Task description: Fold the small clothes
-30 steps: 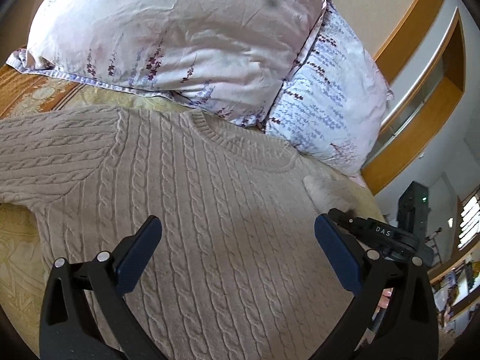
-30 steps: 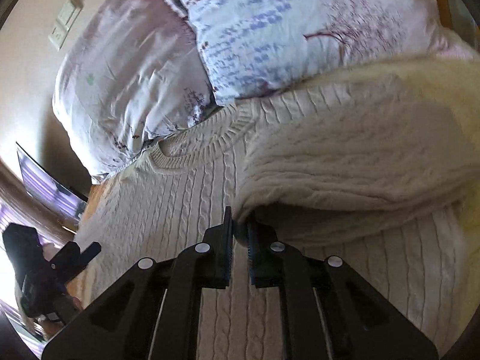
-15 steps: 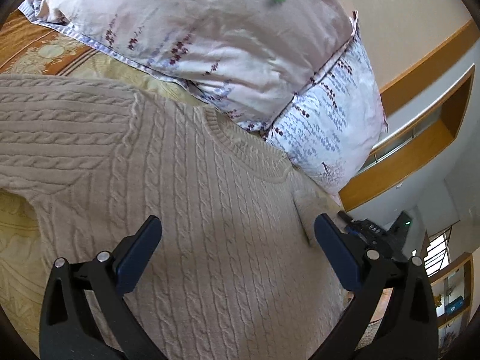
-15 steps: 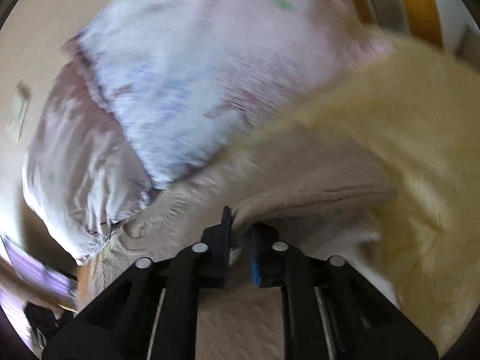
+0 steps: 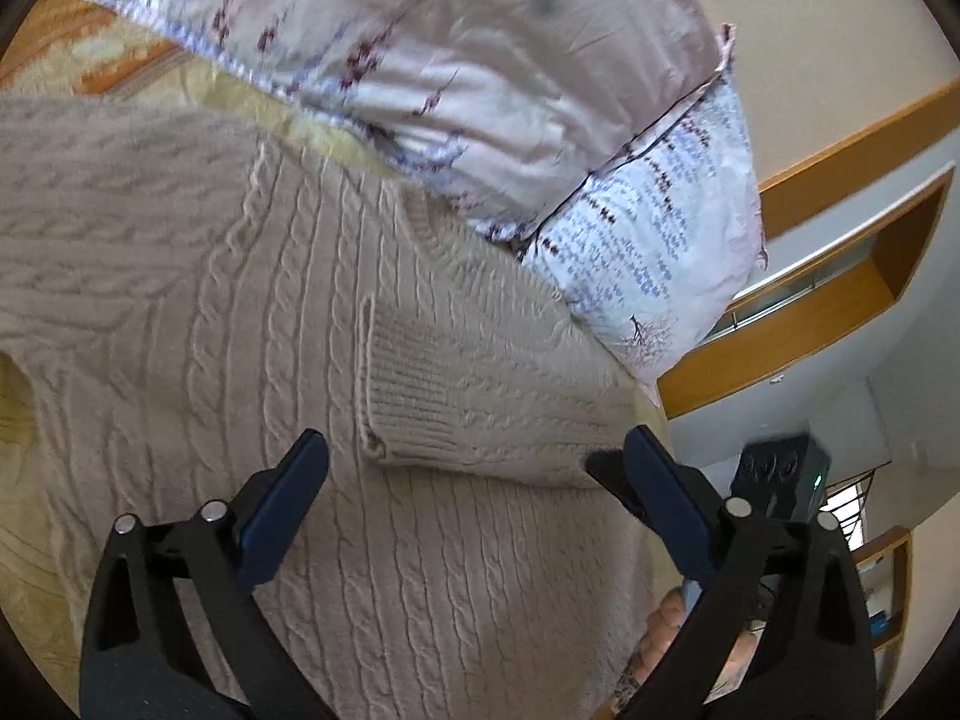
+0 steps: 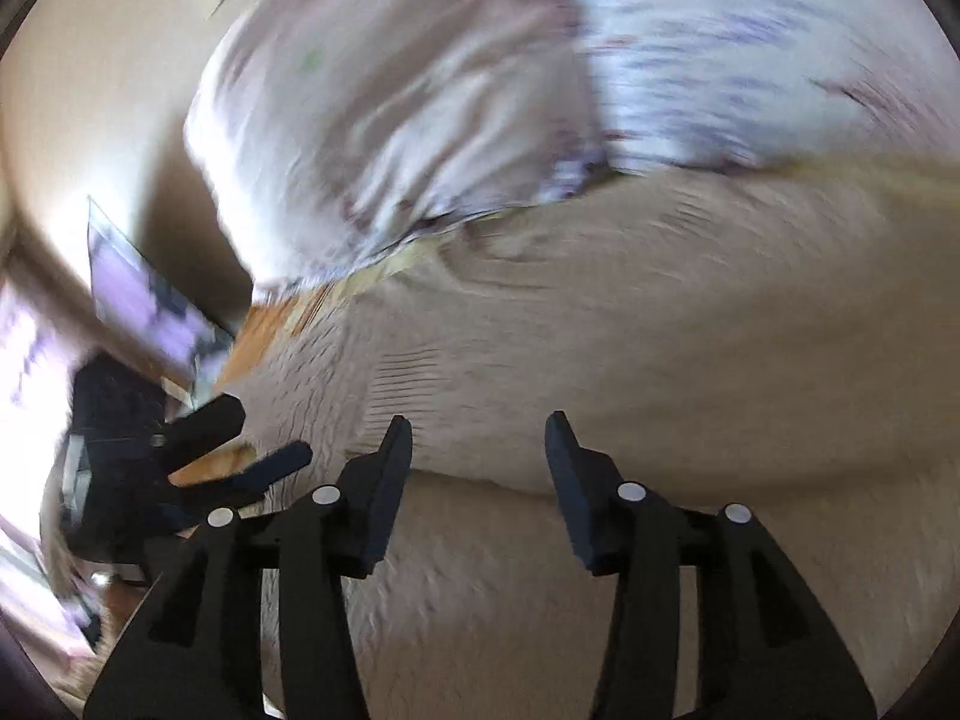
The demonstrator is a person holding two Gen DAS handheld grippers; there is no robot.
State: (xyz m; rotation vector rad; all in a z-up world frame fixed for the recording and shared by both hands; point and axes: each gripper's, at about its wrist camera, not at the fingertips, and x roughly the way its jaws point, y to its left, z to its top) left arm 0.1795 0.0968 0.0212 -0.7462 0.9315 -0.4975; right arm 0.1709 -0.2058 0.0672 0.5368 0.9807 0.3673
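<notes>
While sleeve (image 5: 480,396) lies folded, right hand-held gripper (image 6: 480,468) gaping just above

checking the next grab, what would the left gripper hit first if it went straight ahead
Most likely the ribbed cuff of the beige cable-knit sweater's folded-over sleeve, lying between the open left gripper fingers; depth is uncertain.

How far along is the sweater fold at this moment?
Done: one sleeve lies folded across the chest of the sweater, cuff toward the middle. In hand: nothing; the right gripper and left gripper are both open above the knit. Left: the other sleeve, spread out flat, and the body folds.
</notes>
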